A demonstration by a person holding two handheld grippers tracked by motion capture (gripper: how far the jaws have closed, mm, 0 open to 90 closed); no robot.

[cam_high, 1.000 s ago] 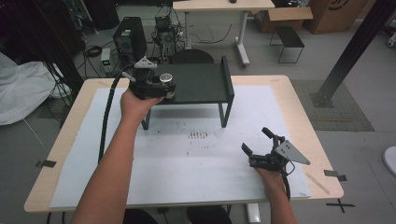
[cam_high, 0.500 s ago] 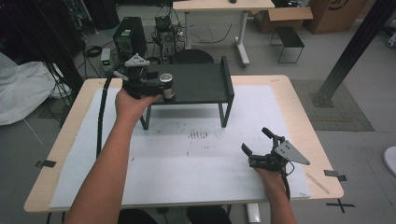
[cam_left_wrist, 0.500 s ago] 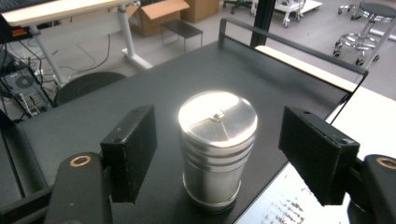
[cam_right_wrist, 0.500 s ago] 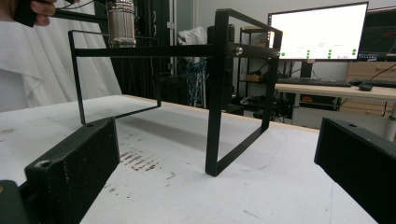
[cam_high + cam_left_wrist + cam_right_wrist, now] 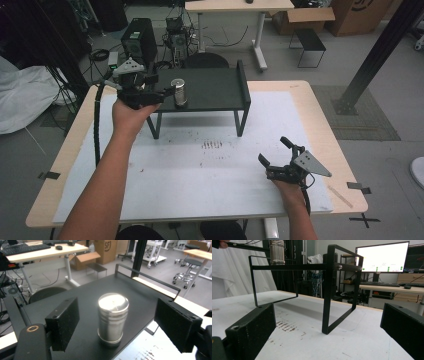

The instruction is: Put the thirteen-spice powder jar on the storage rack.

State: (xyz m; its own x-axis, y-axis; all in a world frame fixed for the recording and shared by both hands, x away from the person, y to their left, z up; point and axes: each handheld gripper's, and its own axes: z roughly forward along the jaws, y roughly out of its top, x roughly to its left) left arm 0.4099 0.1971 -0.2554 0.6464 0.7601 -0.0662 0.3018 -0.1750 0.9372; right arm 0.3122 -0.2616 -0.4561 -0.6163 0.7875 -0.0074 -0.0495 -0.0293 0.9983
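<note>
At the rack's left end, the left hand-held gripper [image 5: 167, 93] has just been opening, its jaws apart on either side of the metal shaker [image 5: 112, 318], not touching it. That shaker stands upright on the black rack [image 5: 220, 90]. Well apart, the right hand-held gripper [image 5: 274, 154] rests spread wide on the tabletop [image 5: 200, 170].

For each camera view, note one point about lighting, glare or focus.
High view: dim, evenly lit, the white table mat brightest. Left gripper view: the metal canister is sharp, its lid catching glare. Right gripper view: the monitor is blown out white, the near fingers soft.
</note>
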